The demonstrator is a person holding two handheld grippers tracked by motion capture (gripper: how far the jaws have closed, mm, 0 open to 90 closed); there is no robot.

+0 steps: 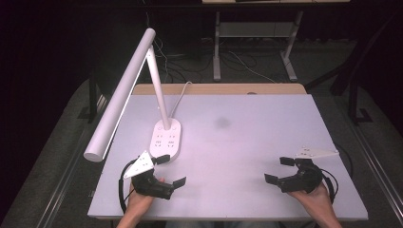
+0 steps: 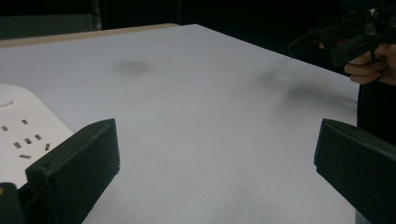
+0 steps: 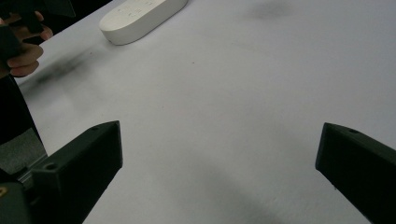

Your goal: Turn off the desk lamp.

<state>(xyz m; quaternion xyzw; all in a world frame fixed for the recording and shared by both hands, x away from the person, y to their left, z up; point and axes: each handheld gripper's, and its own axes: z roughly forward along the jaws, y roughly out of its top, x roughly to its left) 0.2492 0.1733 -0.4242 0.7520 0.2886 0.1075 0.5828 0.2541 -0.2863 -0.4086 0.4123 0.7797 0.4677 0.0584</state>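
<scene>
High view: left gripper (image 1: 170, 170) sits just beside the lamp base (image 1: 167, 138), jaws wide open, empty. Right gripper (image 1: 278, 170) same, so nothing's really started.

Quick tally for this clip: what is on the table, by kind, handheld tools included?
White desk lamp with long tube head and oval socket base: 1
Black handheld claws, both open: 2, left claw and right claw
Total: 3
</scene>
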